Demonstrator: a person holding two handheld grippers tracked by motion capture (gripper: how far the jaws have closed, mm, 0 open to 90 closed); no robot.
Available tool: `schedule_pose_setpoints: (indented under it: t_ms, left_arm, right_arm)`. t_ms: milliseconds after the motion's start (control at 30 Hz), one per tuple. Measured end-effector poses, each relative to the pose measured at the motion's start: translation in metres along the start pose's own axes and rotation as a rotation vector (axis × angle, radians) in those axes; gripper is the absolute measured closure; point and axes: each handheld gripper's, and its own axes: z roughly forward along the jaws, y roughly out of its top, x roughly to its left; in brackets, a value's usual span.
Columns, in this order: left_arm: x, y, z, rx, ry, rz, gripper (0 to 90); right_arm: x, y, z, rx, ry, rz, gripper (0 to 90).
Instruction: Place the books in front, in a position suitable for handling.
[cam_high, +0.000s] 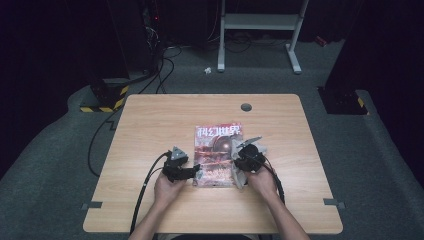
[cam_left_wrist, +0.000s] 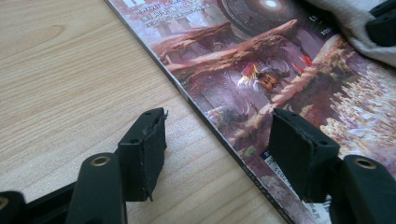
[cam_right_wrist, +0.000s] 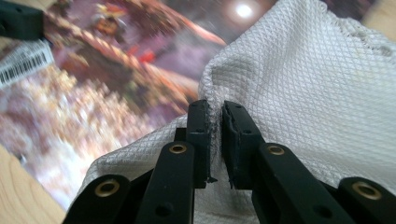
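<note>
Your left gripper (cam_left_wrist: 217, 154) has its fingers spread apart and empty, one pad on the bare table (cam_left_wrist: 60, 79) and the other over the magazine (cam_left_wrist: 289, 88), so they straddle its near edge and look placed to pin the cover flat. Just beyond your right-hand finger, that magazine lies face up on the wood, its glossy cover free for wiping. Your right gripper (cam_right_wrist: 215, 140) has its fingers clamped on a bunched fold of the white cloth (cam_right_wrist: 303, 93), which drapes past the fingertips onto the cover, a grip that lets you drag it across.
</note>
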Motion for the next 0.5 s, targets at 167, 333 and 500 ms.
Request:
schedule_pose_setpoints:
  t_ms: [167, 333, 500]
  left_arm:
    - [0.0, 0.0, 0.0, 0.0, 0.0, 0.0, 36.7]
    - [0.0, 0.0, 0.0, 0.0, 0.0, -0.001, 36.7]
    - [0.0, 0.0, 0.0, 0.001, 0.001, -0.001, 36.7]
  right_arm:
    - [0.012, 0.003, 0.001, 0.02, -0.051, -0.03, 80.9]
    - [0.043, 0.019, 0.016, 0.005, 0.018, -0.07, 80.9]
    - [0.088, 0.034, 0.031, -0.01, 0.08, -0.174, 80.9]
